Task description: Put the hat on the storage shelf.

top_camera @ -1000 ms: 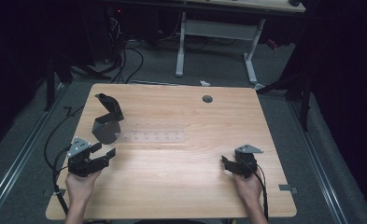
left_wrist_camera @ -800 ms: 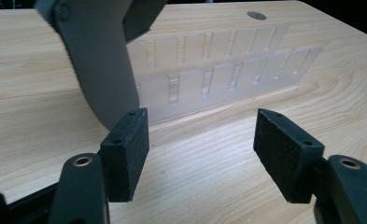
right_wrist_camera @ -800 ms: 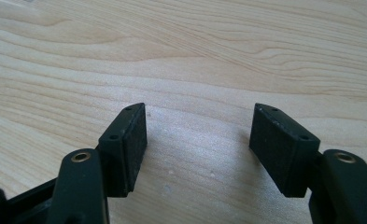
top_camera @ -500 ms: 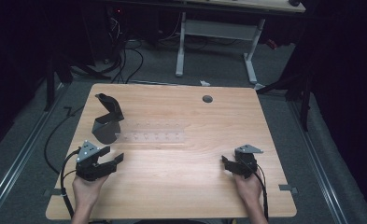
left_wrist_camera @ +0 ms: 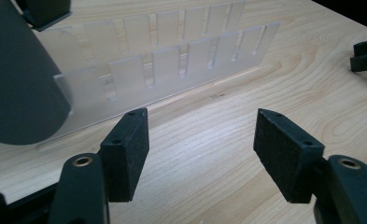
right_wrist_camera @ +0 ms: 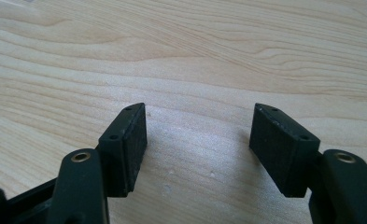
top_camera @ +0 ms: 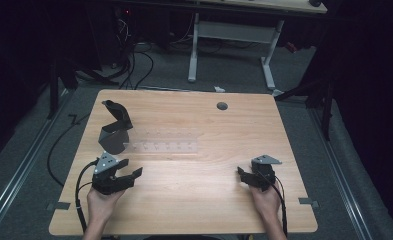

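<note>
Clear plastic rack (top_camera: pixel 165 146) lies mid-tabletop (top_camera: pixel 194 200), dark grey scoop-like holder (top_camera: pixel 115 131) touching its left end. Left tool (top_camera: pixel 126 172) released, empty, near the holder. Right tool (top_camera: pixel 241 176) released, empty, well apart. Nothing grasped yet; work looks unstarted.

The left hand-held gripper (top_camera: pixel 129 172), gripped by the person's left hand (top_camera: pixel 100 204), points ahead and to its right with jaws spread wide and nothing between them, while the right hand-held gripper (top_camera: pixel 241 176), in the right hand (top_camera: pixel 266 202), sits equally agape, angled toward its left.
</note>
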A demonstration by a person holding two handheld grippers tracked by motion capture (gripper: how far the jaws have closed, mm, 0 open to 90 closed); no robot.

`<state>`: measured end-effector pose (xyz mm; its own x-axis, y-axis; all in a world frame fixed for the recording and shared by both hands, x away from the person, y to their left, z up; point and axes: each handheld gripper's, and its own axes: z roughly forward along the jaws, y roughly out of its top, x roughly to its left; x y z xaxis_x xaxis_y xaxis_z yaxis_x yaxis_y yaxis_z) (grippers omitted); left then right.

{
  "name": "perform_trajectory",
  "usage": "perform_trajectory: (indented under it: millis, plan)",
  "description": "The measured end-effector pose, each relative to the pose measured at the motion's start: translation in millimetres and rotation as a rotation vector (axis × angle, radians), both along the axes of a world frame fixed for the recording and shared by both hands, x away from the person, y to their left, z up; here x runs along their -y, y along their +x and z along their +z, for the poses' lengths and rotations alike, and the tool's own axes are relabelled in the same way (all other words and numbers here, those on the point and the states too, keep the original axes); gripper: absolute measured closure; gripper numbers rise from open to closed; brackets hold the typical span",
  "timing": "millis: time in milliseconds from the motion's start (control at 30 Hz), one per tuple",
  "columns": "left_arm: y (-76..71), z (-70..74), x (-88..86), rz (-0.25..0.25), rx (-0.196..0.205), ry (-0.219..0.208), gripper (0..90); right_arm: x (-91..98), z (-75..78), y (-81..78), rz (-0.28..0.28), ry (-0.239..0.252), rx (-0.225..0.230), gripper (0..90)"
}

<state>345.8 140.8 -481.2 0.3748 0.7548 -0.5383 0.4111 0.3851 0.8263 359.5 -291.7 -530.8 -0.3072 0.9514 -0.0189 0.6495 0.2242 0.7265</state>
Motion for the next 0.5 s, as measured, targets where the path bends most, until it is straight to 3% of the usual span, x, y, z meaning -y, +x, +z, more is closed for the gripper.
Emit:
perform_trajectory:
  millis: [500]
  plan:
    - [1.0,-10.9,23.7,-0.053,-0.030,-0.005,37.0,-0.1,0.1,-0.2,0.000,0.001,-0.001,37.0]
